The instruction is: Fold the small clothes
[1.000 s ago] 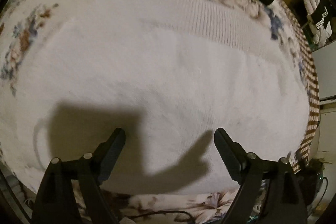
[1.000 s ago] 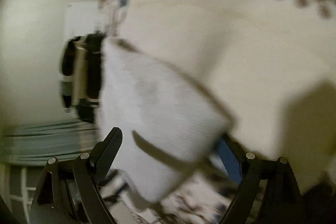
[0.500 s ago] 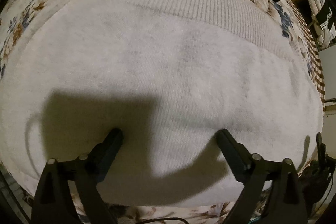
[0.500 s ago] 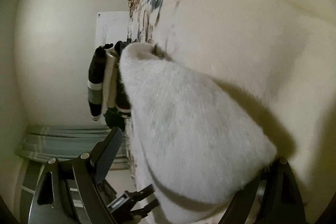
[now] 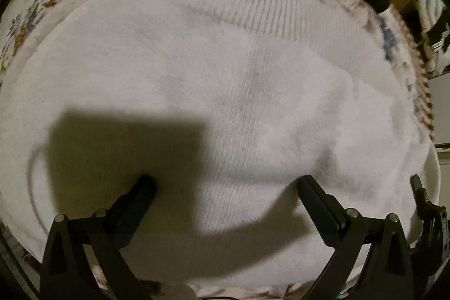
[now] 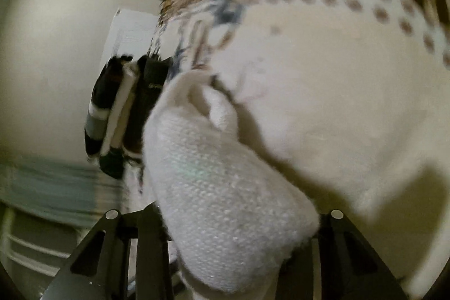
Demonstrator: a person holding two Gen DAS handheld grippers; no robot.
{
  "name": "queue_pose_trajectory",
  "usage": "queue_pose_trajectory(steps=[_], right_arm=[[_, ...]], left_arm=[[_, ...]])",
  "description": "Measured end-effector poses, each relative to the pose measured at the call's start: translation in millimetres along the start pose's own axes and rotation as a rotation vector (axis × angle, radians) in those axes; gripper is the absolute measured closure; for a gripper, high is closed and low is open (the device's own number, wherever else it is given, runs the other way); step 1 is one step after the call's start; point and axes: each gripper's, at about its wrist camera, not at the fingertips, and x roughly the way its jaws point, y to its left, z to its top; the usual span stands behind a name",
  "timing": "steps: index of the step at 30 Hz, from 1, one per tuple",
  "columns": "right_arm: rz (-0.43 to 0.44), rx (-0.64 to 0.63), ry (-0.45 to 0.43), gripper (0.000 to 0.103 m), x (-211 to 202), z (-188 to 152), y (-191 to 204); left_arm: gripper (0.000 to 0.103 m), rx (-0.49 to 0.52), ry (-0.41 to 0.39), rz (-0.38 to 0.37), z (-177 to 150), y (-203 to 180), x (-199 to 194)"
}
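One white knitted garment (image 5: pixel 239 92) lies spread over a flower-patterned cover (image 5: pixel 28 18), filling most of the left wrist view; its ribbed band (image 5: pixel 281 10) runs along the far edge. The left gripper (image 5: pixel 225 184) points steeply down at it with its two fingers (image 5: pixel 140 187) spread wide. They have just been opening further, and the fabric lies between and under them without being pinched. The tool throws one blocky shadow (image 5: pixel 126 159) on the knit.

At the right edge of that view a second dark tool tip shows, blurred; what it is cannot be told.

In the right wrist view, the right gripper (image 6: pixel 233 218) has one thick fold of the white knit (image 6: pixel 225 201) bunched between its two fingers (image 6: pixel 152 227), which have just been closing and now pinch it. The fold stands up off the cover and tapers away to a rounded end. The cover here carries one row of brown dots (image 6: pixel 379 10) near its border.

Beyond the fold, at the edge of the cover, sits one small stack of dark and white folded clothes (image 6: pixel 121 114); how many pieces it holds cannot be counted. A pale wall (image 6: pixel 56 33) lies behind.
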Motion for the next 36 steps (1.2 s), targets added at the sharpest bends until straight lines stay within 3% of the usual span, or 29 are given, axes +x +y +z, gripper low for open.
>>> queue_pose_trajectory(steps=[4,8,11,14,17,20,22,23,25,27,28,31,36], right_arm=[[-0.064,-0.249,-0.011,0.066,-20,-22,64],[-0.118,-0.546,0.013,0.066,-4,-65,155],[-0.126,-0.764,0.061,0.067,27,-121,216],[-0.120,-1.013,0.124,0.068,70,-203,262],[-0.137,-1.203,0.214,0.068,91,-288,271],[-0.226,-1.397,0.339,0.066,125,-366,258],[-0.291,-1.453,0.413,0.054,132,-389,249],[-0.290,-1.453,0.443,0.050,131,-391,250],[-0.195,-1.374,0.556,0.025,121,-378,259],[-0.074,-1.186,0.725,0.017,108,-348,268],[-0.056,-1.131,0.745,0.016,104,-335,271],[-0.090,-0.986,0.752,0.016,89,-282,274],[-0.268,-0.960,0.612,0.016,73,-196,261]], left_arm=[[0.000,-0.055,-0.078,-0.014,-11,36,-42],[0.000,-0.142,-0.170,0.010,-27,94,-91],[0.000,-0.238,-0.237,0.054,-47,150,-127],[0.000,-0.339,-0.261,0.095,-68,200,-146],[0.000,-0.445,-0.259,0.132,-93,249,-152],[0.000,-0.539,-0.232,0.142,-111,277,-141],[0.000,-0.584,-0.223,0.129,-120,285,-136],[0.000,-0.606,-0.219,0.118,-126,290,-135],[0.000,-0.624,-0.216,0.090,-133,290,-136],[0.000,-0.634,-0.216,0.053,-135,282,-137],[0.000,-0.636,-0.220,0.023,-136,277,-138],[0.000,-0.639,-0.227,-0.076,-132,256,-141],[0.000,-0.642,-0.218,-0.218,-103,207,-121]])
